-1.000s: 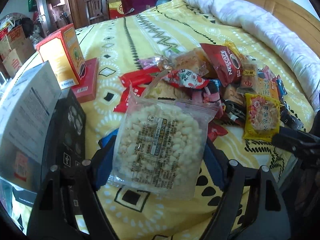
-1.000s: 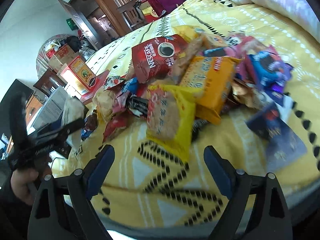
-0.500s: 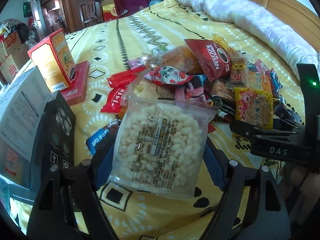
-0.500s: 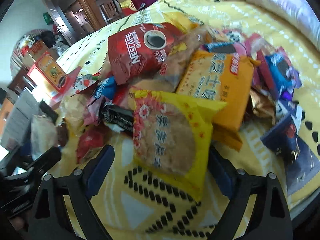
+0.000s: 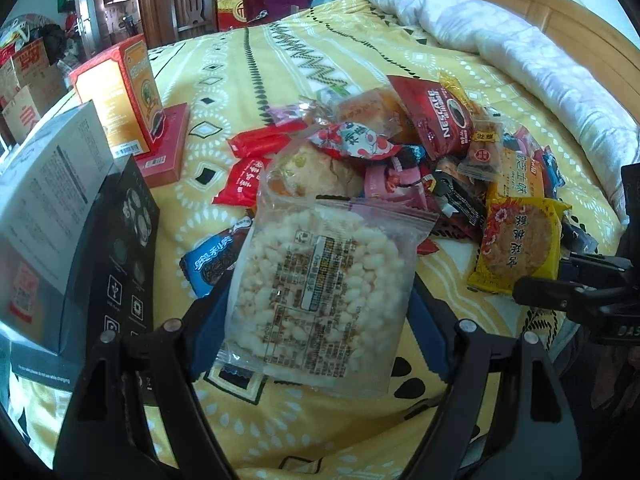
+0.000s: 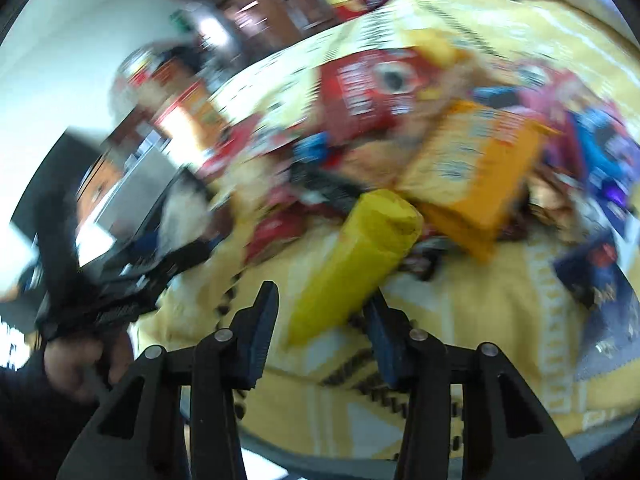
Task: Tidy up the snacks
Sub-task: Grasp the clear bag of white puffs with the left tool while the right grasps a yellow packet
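Observation:
My left gripper (image 5: pixel 320 332) is shut on a clear bag of white puffed snacks (image 5: pixel 324 296) and holds it over the yellow bedspread (image 5: pixel 280 56). A heap of snack packets (image 5: pixel 424 152) lies beyond it, with a red Nescafe pouch (image 5: pixel 436 116) on top. My right gripper (image 6: pixel 320 320) is shut on a yellow packet (image 6: pixel 352 264), which stands tilted between the fingers (image 6: pixel 260 328). The right wrist view is blurred by motion. The same yellow packet (image 5: pixel 520 248) shows in the left wrist view, with the right gripper's black body (image 5: pixel 580 300) at its near edge.
Boxes stand at the left: an orange-red carton (image 5: pixel 120 92) on a flat red box (image 5: pixel 168 148), then a grey box (image 5: pixel 44 200) and a black box (image 5: pixel 116 264). A white quilt (image 5: pixel 520 52) lies along the wooden bed frame at the right.
My right gripper has closed on the yellow packet and tipped it up off the bed; the view swings fast. My left gripper still holds the puffed snack bag, shifted slightly.

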### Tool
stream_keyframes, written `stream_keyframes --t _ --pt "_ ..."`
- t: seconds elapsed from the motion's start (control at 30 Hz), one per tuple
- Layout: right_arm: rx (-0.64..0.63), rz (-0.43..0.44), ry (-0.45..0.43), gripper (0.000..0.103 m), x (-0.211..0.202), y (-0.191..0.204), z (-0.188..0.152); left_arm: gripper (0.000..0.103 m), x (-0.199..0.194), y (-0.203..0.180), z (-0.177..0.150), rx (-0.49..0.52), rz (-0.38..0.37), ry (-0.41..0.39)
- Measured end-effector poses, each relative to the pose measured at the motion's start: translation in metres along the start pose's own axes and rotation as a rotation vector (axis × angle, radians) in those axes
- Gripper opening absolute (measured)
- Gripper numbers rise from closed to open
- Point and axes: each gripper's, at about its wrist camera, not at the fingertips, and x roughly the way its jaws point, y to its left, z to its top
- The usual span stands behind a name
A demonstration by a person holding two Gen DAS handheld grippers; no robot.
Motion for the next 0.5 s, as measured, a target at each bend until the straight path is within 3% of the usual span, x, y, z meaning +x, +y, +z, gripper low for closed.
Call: stream_keyframes --t 0.07,0.13,0.17,0.33,0.43,0.5 --pt "0.01 -0.089 0.011 0.049 0.006 -0.006 0.006 0.082 0.001 0.004 -0.001 -0.016 0.007 0.011" --pt "0.102 -0.15 0.003 0.05 0.006 -0.025 0.01 0.082 0.0 0.008 -0.003 -0.027 0.012 0.014" --pt "0.13 -0.175 -0.003 0.059 0.005 -0.032 0.01 0.082 0.0 0.01 -0.003 -0.031 0.016 0.013" --pt "0.099 -0.351 -0.051 0.072 -0.011 -0.035 0.002 0.082 0.002 0.012 -0.006 -0.041 0.012 0.019" --pt "0.095 -0.353 -0.077 0.072 -0.023 -0.033 0.0 0.082 0.001 0.008 -0.005 -0.026 0.001 0.016" --pt "0.015 -0.341 -0.075 0.08 -0.029 -0.025 0.002 0.082 0.0 0.007 -0.004 -0.02 -0.004 0.012"
